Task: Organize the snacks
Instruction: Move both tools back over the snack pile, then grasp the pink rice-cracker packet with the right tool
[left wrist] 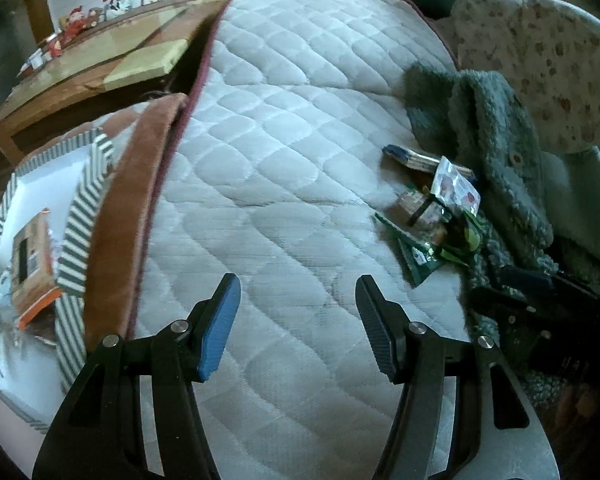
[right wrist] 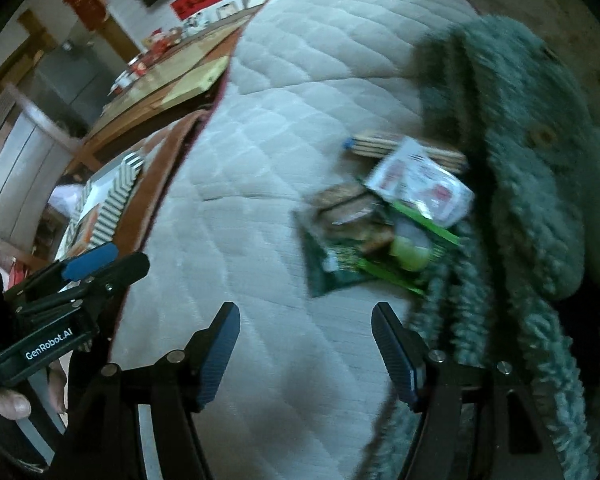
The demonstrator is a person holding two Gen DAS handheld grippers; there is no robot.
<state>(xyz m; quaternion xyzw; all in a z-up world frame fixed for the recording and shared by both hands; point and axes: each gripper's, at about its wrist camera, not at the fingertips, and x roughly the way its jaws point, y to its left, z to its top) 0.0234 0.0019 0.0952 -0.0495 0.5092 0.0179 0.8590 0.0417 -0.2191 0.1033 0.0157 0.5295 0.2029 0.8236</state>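
Both sets of jaws stand apart with nothing between them.

Through the left wrist view, the left gripper (left wrist: 298,304) hovers over the bare quilted mattress pad (left wrist: 284,128), jaws released. The snack pile (left wrist: 428,216) lies at the right of the frame, against a fuzzy grey-green garment (left wrist: 496,152). At the left edge sits a striped box (left wrist: 76,248) with one packet already inside, probably the place for the snacks. Upper left holds a wooden desk (left wrist: 100,68) with small ornaments and a red sign on the wall.

Through the right wrist view, the right gripper (right wrist: 306,328) is also empty, jaws apart, with the snacks just above and right of centre, blurred. The left gripper's body shows at lower left. To do this step well, I would approach the topmost white packet (right wrist: 420,188) squarely, pinch a free edge, and keep the fingers clear of the garment's fringe so it does not drag along.
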